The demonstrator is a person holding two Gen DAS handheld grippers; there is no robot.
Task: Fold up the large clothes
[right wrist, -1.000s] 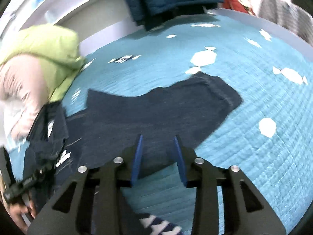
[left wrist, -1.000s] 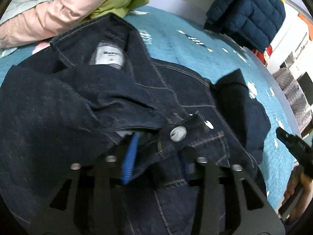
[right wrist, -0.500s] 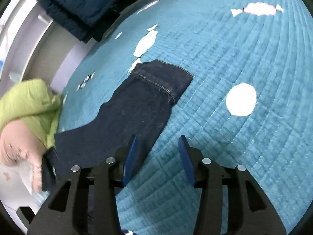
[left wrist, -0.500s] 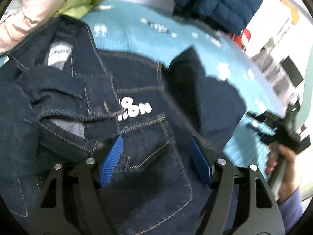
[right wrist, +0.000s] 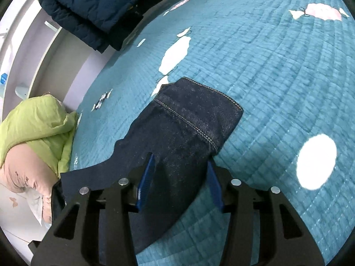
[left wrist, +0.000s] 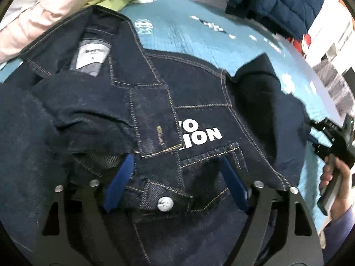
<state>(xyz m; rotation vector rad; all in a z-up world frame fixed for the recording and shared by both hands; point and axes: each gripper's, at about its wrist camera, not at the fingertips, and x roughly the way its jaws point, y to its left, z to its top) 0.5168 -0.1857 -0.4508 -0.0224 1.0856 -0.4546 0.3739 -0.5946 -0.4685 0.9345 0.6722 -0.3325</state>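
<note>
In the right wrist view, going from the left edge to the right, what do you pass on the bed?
Lime green padded garment → dark denim jacket sleeve with stitched cuff → round white patch on the teal quilted bedcover.

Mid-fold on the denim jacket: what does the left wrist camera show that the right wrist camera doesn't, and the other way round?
Only the left wrist view shows the jacket's collar label, the white chest lettering, a metal button, and the left gripper, jaws opening over the front without pinching it.

Only the right wrist view shows the sleeve cuff lying flat on the bedspread, and the right gripper straddling that sleeve, pads not pressing it.

Both show the denim jacket, the teal bedspread, the navy puffer jacket and the green garment.
</note>
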